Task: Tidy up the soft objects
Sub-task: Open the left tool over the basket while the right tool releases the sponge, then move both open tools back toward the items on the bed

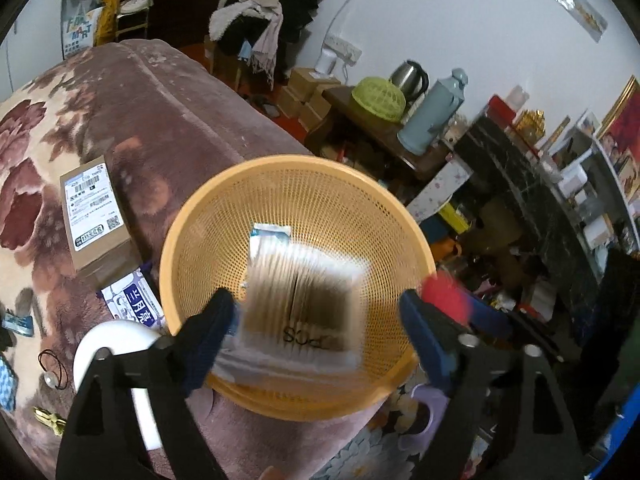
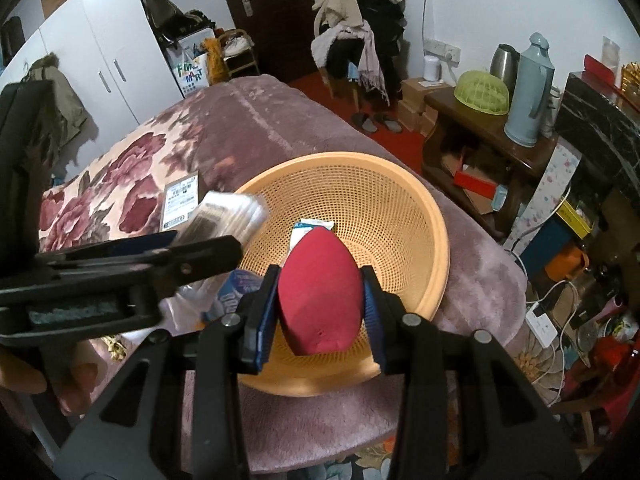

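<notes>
An orange mesh basket sits on the mauve blanket at the bed's corner. My left gripper is open above it; a clear pack of cotton swabs, blurred, hangs between its fingers over the basket. A small white-blue packet lies inside the basket. My right gripper is shut on a red egg-shaped sponge above the basket's near rim.
A cardboard box, a blue-white tissue pack and a white round object lie on the bed left of the basket. A wooden table with a green cover, kettle and thermos stands to the right.
</notes>
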`<state>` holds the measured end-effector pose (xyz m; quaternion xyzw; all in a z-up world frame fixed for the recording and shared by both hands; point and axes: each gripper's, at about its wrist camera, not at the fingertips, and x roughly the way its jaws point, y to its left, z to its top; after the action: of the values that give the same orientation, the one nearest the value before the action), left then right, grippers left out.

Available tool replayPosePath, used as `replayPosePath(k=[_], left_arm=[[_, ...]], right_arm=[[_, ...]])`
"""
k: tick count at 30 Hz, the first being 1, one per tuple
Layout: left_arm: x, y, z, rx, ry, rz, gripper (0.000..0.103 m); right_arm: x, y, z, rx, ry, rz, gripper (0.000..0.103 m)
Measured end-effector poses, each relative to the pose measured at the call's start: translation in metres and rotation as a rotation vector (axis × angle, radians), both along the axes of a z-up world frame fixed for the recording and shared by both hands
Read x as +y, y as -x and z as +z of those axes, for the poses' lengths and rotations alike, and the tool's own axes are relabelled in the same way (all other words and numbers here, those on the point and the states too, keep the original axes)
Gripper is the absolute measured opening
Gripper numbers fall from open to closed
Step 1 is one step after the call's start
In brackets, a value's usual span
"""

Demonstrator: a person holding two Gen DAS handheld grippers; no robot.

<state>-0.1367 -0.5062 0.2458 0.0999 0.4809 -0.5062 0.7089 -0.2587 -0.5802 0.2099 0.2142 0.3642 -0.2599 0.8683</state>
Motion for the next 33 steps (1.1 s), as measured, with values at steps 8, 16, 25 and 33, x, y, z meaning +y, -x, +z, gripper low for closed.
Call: replayPosePath(k=[8, 16, 25, 33], left_arm=[[0.013, -0.006, 0.007, -0.074, -0.033, 0.025, 0.102], [0.033, -0.016, -0.005, -0.121, -0.098, 0.072, 0.102], [0.051, -0.019, -0.006, -0.137, -0.120, 0.081, 0.102], [0.069, -0.024, -0.006, -0.130, -0.124, 0.103, 0.102]], right_arm=[[-0.001, 0.008, -0.006, 0.002, -0.030, -0.022, 0.093], [0.003, 0.009, -0.013, 0.037, -0.046, -0.020, 0.101], [0.007, 0.008, -0.010, 0.026, -0.057, -0.020, 0.103], [0.014, 0.001, -0.008, 0.023, -0.080, -0.024, 0.103]])
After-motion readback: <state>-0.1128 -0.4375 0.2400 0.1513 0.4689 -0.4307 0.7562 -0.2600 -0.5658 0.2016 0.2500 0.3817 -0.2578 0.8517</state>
